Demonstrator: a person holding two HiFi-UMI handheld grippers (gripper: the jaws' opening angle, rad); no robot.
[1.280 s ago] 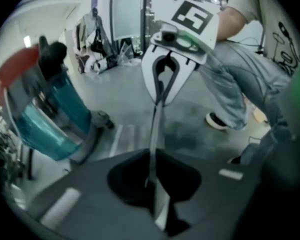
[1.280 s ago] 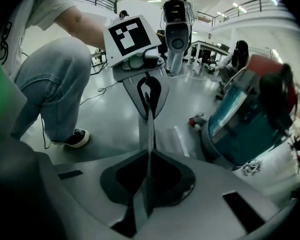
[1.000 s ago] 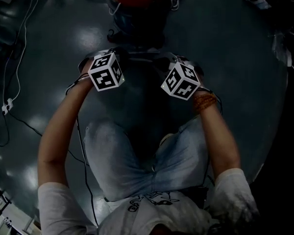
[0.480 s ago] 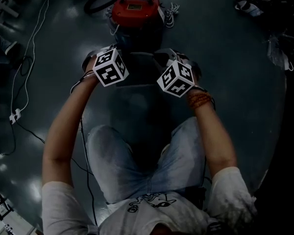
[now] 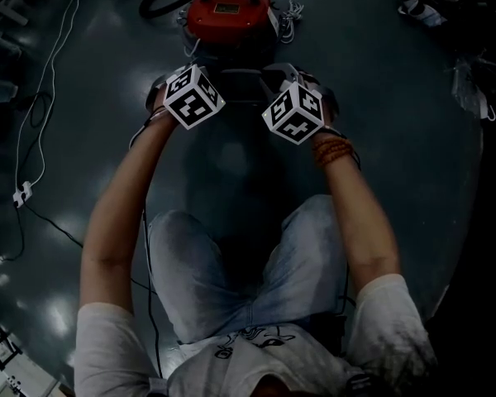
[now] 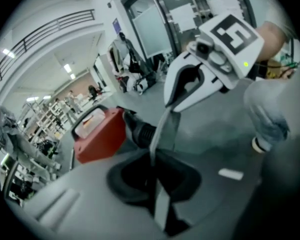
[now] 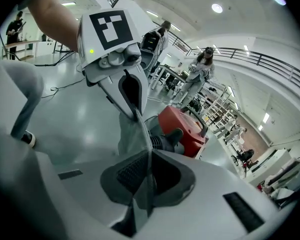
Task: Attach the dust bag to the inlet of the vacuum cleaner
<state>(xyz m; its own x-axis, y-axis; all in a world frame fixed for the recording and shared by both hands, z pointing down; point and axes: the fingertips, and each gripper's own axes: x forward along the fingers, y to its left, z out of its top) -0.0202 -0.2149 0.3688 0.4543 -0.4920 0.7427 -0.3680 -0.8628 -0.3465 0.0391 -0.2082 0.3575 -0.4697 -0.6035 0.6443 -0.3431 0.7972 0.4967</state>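
Dust bag (image 7: 132, 131) held near the red vacuum (image 5: 229, 8).
Your left gripper (image 6: 154, 164) and right gripper (image 7: 149, 164) each pinch its edge, jaws nearly closed.

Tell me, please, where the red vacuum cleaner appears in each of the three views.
Head view: vacuum cleaner at top centre.
Left gripper view: vacuum cleaner left of centre.
Right gripper view: vacuum cleaner right of centre.
Shared landmark: the dust bag, just in front of it in every view.
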